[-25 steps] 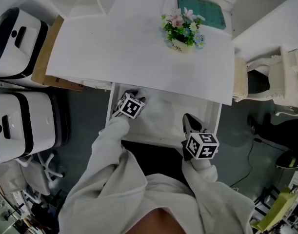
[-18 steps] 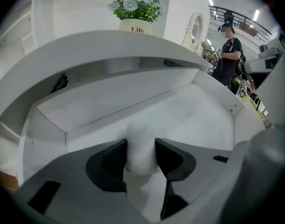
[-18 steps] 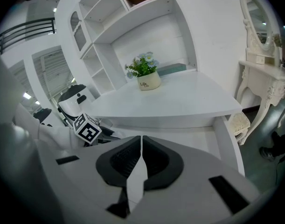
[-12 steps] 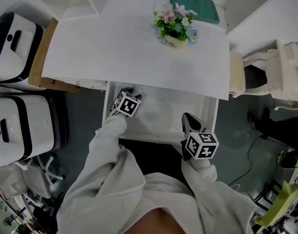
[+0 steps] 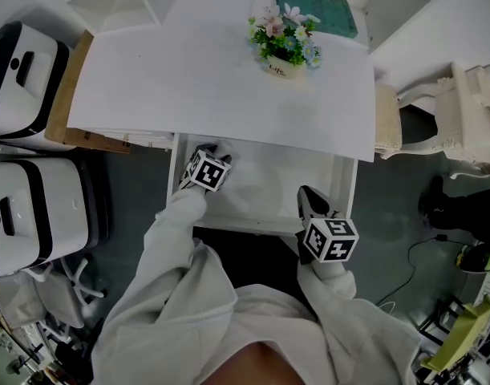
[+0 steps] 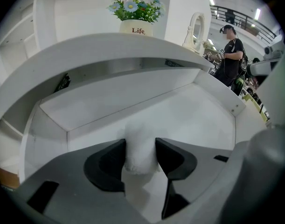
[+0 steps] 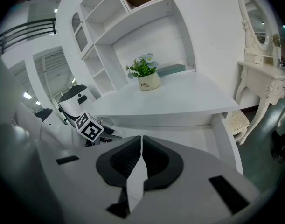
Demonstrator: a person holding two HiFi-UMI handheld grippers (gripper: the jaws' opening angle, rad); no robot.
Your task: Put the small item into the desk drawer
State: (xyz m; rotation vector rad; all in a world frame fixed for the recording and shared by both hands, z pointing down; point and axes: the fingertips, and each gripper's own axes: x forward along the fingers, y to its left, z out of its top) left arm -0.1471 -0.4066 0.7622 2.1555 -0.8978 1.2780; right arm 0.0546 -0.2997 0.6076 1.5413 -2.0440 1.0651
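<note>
Release step: the left gripper [image 6: 140, 143] has just been opening its jaws, which touch the white fluffy item [image 6: 140, 161] in the drawer [image 6: 193, 111]; next, open wider. The right gripper [image 7: 141, 146] is closed, empty.

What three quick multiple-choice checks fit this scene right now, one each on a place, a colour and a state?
1. Where is the flower pot?
A. on the desktop
B. on the floor
C. in a claw

2. What colour is the item between the jaws of the left claw?
A. red
B. white
C. black

3. How is the right claw?
A. wide open
B. shut on the pot
C. shut, empty

Key:
1 A: it stands on the white top, near the back.
2 B: it is white and fluffy and touches both pads; those jaws have just been opening.
3 C: its jaws meet with nothing between them.
</note>
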